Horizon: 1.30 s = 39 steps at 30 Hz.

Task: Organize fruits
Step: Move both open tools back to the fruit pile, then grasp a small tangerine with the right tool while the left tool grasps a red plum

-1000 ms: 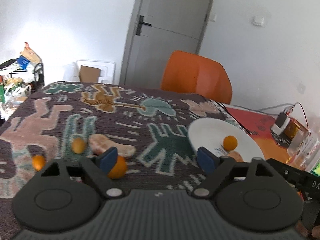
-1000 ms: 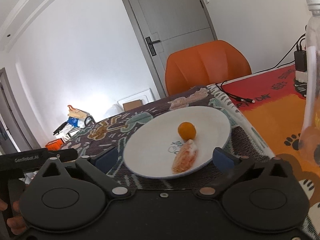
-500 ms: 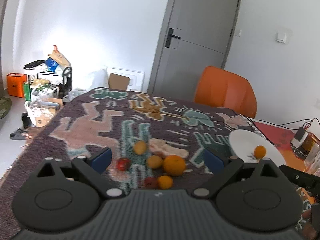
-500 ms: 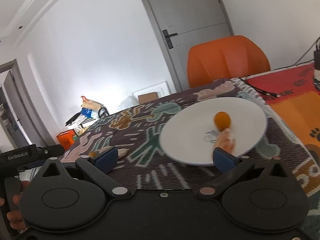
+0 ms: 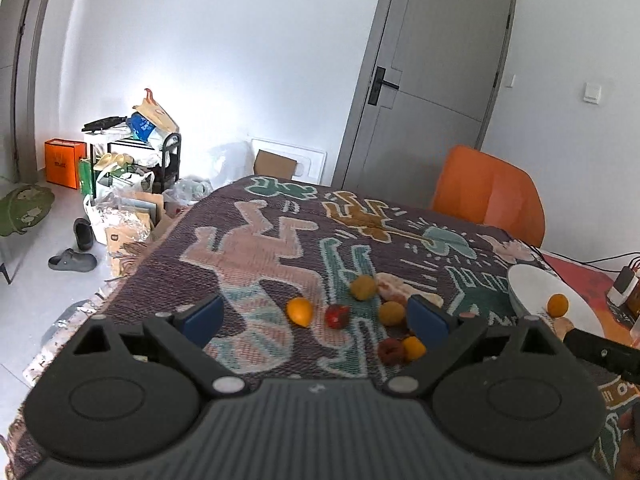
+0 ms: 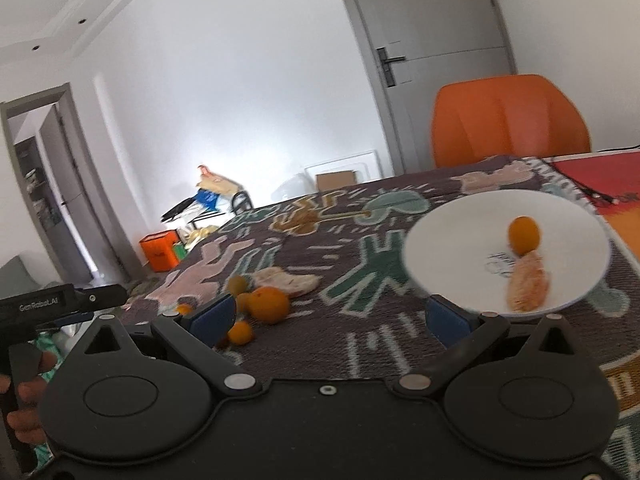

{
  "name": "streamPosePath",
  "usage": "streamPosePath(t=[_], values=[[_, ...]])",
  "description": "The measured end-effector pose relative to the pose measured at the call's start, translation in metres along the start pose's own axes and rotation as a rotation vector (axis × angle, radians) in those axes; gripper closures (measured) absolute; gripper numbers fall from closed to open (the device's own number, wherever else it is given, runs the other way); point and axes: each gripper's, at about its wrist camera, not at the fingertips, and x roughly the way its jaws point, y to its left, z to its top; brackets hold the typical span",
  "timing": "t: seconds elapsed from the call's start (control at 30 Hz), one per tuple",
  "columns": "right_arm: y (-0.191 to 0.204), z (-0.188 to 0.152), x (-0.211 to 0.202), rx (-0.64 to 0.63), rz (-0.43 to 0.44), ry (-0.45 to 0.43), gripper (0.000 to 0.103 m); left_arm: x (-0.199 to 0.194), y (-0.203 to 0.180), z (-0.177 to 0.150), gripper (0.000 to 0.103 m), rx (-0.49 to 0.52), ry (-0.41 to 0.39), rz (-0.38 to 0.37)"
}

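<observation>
- The white plate (image 6: 452, 240) sits on the patterned tablecloth (image 5: 256, 248), holding a small orange (image 6: 524, 234) touching a peeled segment (image 6: 527, 286).
- Left of the plate, loose fruits (image 5: 362, 312) lie clustered.
- The left gripper (image 5: 314, 316) is spread wide, empty, above the cluster.
- The right gripper (image 6: 330, 316) is spread, empty, near the plate.

Both cams sit low behind their gripper fingers, looking across the tabletop (image 5: 256, 240) toward the door (image 5: 436, 80). Left one faces the fruit pile (image 5: 360, 308), right one the plate (image 6: 460, 240); both catch plate, pile, chair (image 6: 508, 120).
</observation>
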Motion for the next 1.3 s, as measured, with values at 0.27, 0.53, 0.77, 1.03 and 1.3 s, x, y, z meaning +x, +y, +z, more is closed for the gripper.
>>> streamPosePath(t=[0.27,0.53,0.77,1.03,1.3], values=[[0.023,-0.005,0.017,-0.043,0.059,0.056,0.017,0.005,0.016,-0.004,0.018,-0.023,0.013,0.000],[0.038,-0.010,0.040,-0.059,0.103,0.116,0.042,0.016,0.027,-0.009,0.040,-0.040,0.049,-0.013],[0.046,-0.013,0.060,-0.070,0.131,0.163,0.056,0.023,0.033,-0.012,0.051,-0.040,0.066,-0.023],[0.052,-0.010,0.083,-0.097,0.137,0.205,0.063,0.034,0.036,-0.009,0.059,-0.042,0.088,-0.028],[0.053,-0.011,0.102,-0.097,0.148,0.236,0.069,0.040,0.036,-0.007,0.060,-0.044,0.095,-0.026]])
